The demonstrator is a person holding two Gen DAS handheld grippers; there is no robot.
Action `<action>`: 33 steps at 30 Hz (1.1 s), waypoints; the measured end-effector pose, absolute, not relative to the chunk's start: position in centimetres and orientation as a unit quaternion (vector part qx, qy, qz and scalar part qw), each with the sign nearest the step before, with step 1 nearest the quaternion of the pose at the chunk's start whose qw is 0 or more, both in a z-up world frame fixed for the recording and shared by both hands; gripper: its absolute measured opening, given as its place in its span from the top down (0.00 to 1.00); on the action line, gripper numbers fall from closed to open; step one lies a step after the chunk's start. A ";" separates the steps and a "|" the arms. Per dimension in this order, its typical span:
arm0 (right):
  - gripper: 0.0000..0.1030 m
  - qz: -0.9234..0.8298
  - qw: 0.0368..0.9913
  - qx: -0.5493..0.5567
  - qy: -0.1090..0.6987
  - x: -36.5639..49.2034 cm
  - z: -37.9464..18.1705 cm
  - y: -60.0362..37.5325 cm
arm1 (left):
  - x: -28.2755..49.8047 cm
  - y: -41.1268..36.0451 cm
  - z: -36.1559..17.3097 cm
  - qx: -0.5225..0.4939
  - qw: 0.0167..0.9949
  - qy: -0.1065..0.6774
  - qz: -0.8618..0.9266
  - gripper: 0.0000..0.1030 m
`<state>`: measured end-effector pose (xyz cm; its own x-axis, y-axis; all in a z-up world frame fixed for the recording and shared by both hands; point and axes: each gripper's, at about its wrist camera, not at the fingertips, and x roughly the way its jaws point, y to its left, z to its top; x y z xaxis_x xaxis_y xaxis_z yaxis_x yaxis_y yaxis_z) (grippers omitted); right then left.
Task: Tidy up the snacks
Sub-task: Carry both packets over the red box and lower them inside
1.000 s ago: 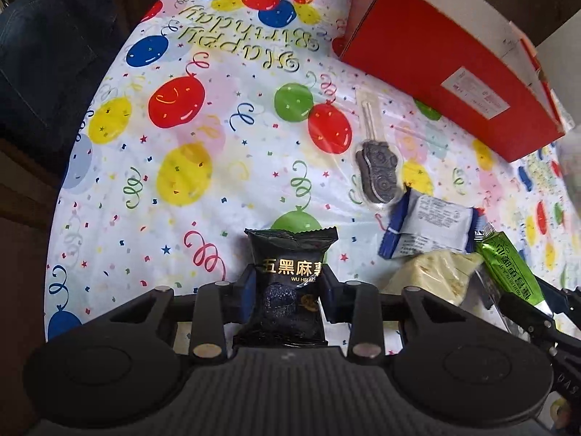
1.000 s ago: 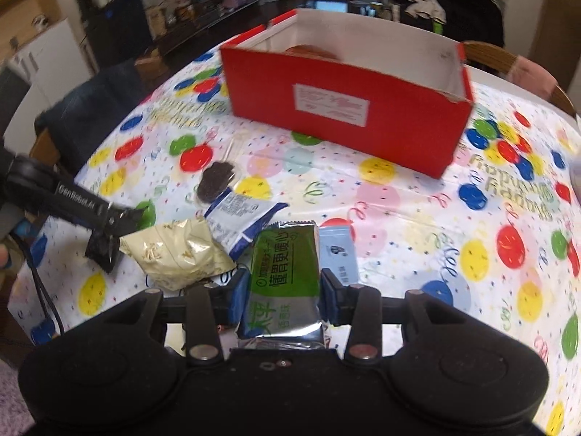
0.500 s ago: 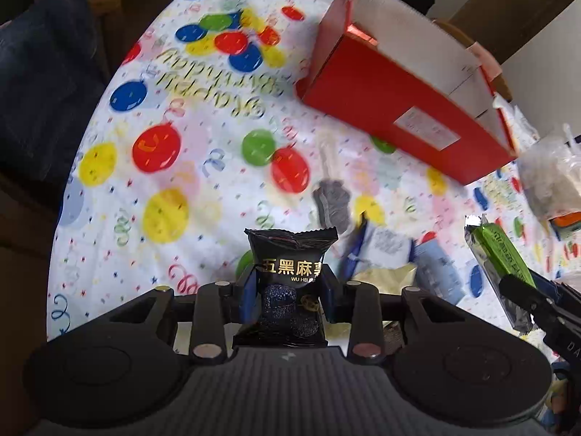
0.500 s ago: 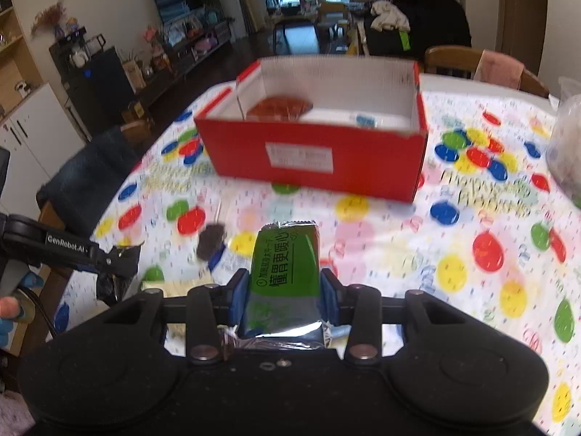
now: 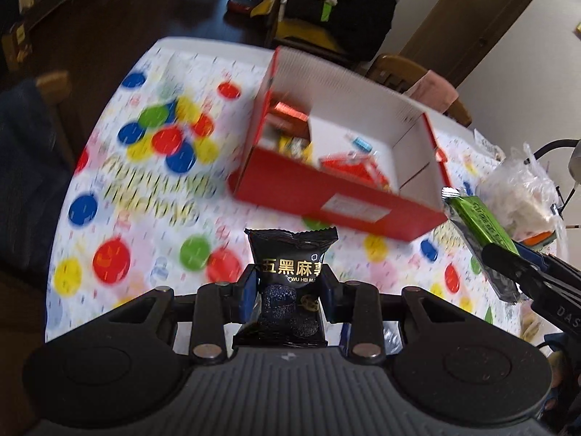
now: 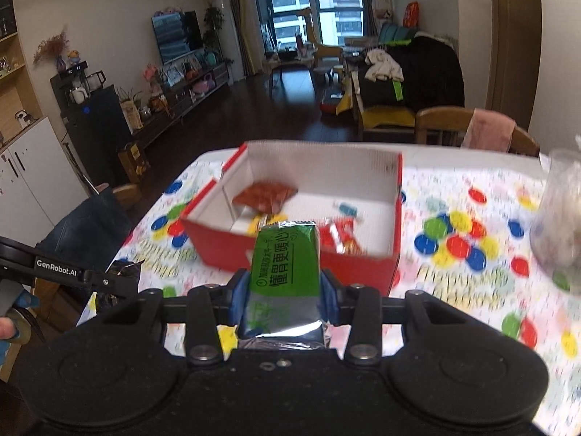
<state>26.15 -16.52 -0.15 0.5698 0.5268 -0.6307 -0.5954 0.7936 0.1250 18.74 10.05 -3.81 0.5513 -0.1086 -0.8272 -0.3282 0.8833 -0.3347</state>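
The left gripper [image 5: 289, 292] has its jaws closed on a black snack packet [image 5: 291, 276], held upright above the balloon-print cloth on the table [image 5: 109, 196]. The right gripper [image 6: 285, 296] has its jaws pinched on a green snack packet [image 6: 285, 265], which also shows at the right edge of the left view. Both packets are in the air, short of the red box [image 6: 363, 265] that stands open toward the table's far edge with several wrapped snacks inside. This looks like the carry step. Next, each packet needs to clear the box's near wall, then be released over the bare white floor inside.
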 end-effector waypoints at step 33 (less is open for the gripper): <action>0.61 0.313 0.849 -0.074 0.420 44.2 -3.6 -9.1 | 40.4 10.0 -5.7 -0.161 0.814 0.546 0.117 0.67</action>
<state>44.21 -9.13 -3.56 0.4510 0.4691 -0.7593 -0.5935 0.7930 0.1374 40.43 9.95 -5.70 0.3762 0.0142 -0.9264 -0.3653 0.9212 -0.1343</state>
